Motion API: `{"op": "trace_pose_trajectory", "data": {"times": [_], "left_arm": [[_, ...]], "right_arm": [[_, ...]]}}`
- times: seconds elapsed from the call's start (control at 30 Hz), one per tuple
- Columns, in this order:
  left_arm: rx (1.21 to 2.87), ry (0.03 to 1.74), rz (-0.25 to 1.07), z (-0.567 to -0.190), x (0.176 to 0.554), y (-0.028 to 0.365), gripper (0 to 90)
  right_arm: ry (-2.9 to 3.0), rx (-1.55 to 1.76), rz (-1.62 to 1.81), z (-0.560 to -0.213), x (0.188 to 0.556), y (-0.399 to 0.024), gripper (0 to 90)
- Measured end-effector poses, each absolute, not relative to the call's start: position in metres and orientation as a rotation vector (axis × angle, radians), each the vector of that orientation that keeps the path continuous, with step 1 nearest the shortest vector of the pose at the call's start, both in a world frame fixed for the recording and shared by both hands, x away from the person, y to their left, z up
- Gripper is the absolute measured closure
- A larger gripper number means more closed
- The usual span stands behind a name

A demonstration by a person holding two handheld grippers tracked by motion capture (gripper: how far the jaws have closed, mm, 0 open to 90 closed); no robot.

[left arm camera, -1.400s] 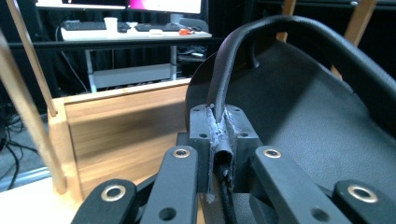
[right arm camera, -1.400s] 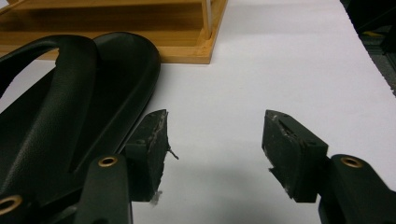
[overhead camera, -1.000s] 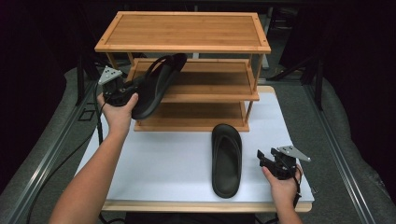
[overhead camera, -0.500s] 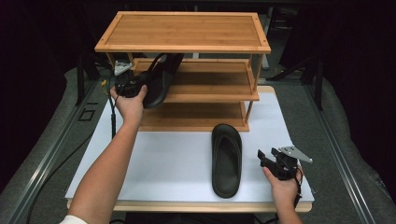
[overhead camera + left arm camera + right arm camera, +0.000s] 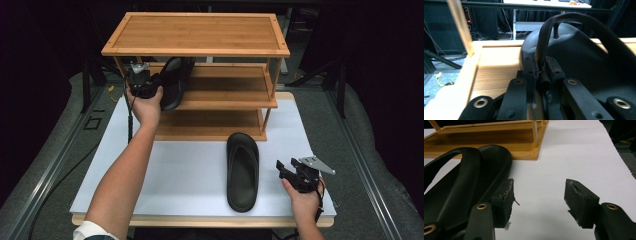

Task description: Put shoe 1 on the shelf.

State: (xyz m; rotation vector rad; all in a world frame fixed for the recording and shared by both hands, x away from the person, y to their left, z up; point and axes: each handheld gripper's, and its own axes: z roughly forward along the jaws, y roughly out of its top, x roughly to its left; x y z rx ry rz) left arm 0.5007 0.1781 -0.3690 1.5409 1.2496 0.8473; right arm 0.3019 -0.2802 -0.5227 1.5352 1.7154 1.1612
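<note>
My left gripper (image 5: 150,85) is shut on the strap of a black flip-flop (image 5: 175,82), holding it over the left end of the rack's middle shelf (image 5: 230,92). In the left gripper view the strap (image 5: 544,42) runs down between the closed jaws, and the sole (image 5: 579,57) sits over the shelf board (image 5: 496,67). A second black flip-flop (image 5: 242,170) lies flat on the white table (image 5: 190,170) in front of the rack. My right gripper (image 5: 286,169) rests open just right of it, with that flip-flop (image 5: 461,185) beside its left jaw and nothing between the fingers.
A three-tier bamboo shoe rack (image 5: 197,32) stands at the back of the table. Its bottom shelf (image 5: 486,137) lies ahead of the right gripper. White tabletop stretches to the right of the rack and along the front edge.
My left gripper carried its flip-flop up and to the right, from outside the rack's left side onto the middle shelf's left end. The right gripper and the flip-flop on the table stayed still.
</note>
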Motion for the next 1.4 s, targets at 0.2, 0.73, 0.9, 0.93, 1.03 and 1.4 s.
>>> {"op": "trace_pose_trajectory", "data": {"times": [0.2,0.73,0.9,0.93,1.03,1.4], "left_arm": [[1.567,1.242,0.831,-0.366,0.501,0.165,76.2],[1.525,1.095,0.781,-0.362,0.482,0.154,56.2],[1.494,1.026,0.763,-0.355,0.454,0.167,53.2],[1.490,1.013,0.750,-0.354,0.449,0.171,53.3],[1.485,0.971,0.759,-0.351,0.433,0.182,55.5],[1.512,0.962,0.637,-0.367,0.389,0.222,63.8]], "right_arm": [[1.716,1.526,1.166,-0.522,0.301,-0.280,40.7],[1.729,1.470,1.161,-0.519,0.300,-0.275,40.4],[1.733,1.426,1.158,-0.514,0.298,-0.269,39.9],[1.736,1.425,1.168,-0.513,0.297,-0.268,39.9],[1.766,1.395,1.197,-0.509,0.293,-0.262,42.1],[1.866,1.329,1.171,-0.505,0.287,-0.229,43.5]]}}
